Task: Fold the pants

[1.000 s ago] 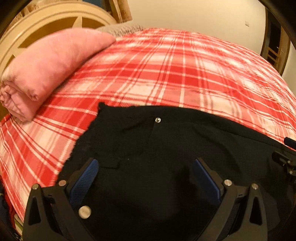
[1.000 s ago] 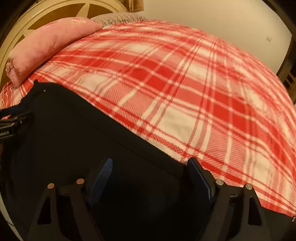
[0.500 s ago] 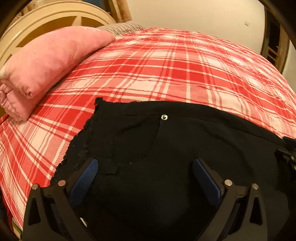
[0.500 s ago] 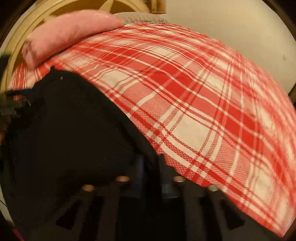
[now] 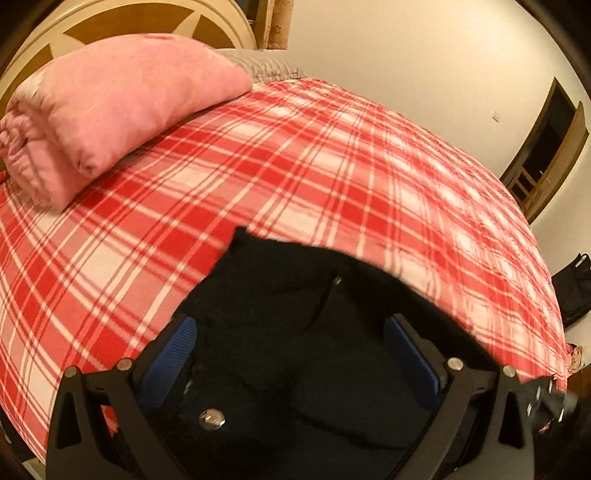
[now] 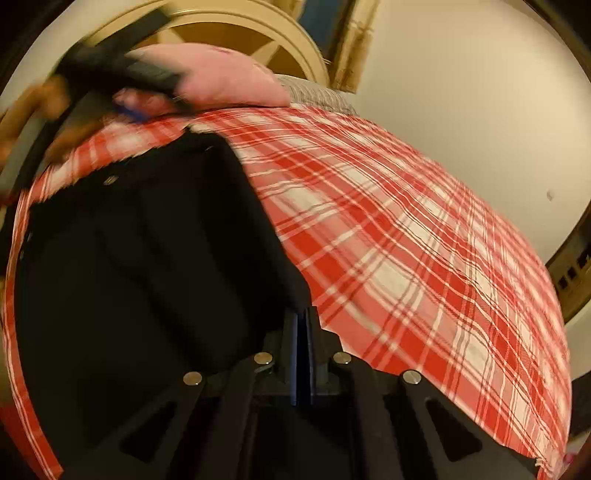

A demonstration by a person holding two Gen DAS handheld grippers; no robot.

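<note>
Black pants (image 5: pixel 295 332) lie on the red plaid bedspread (image 5: pixel 295 177), with a small metal rivet near their top edge. My left gripper (image 5: pixel 295 343) is open, its blue pads (image 5: pixel 173 350) spread wide over the cloth. In the right wrist view the pants (image 6: pixel 129 258) fill the left side. My right gripper (image 6: pixel 301 325) is shut on the pants' right edge where the cloth meets the bedspread (image 6: pixel 406 240). The left gripper (image 6: pixel 110 74) shows blurred at upper left there.
A folded pink quilt (image 5: pixel 103 110) lies at the head of the bed by the cream headboard (image 5: pixel 147 14). A wooden door (image 5: pixel 546 147) stands at right, and a dark bag (image 5: pixel 576 288) sits on the floor beyond the bed's edge.
My right gripper closed on the pants' edge and lifted. My left gripper stayed open and pulled up and back, so more bedspread and quilt show.
</note>
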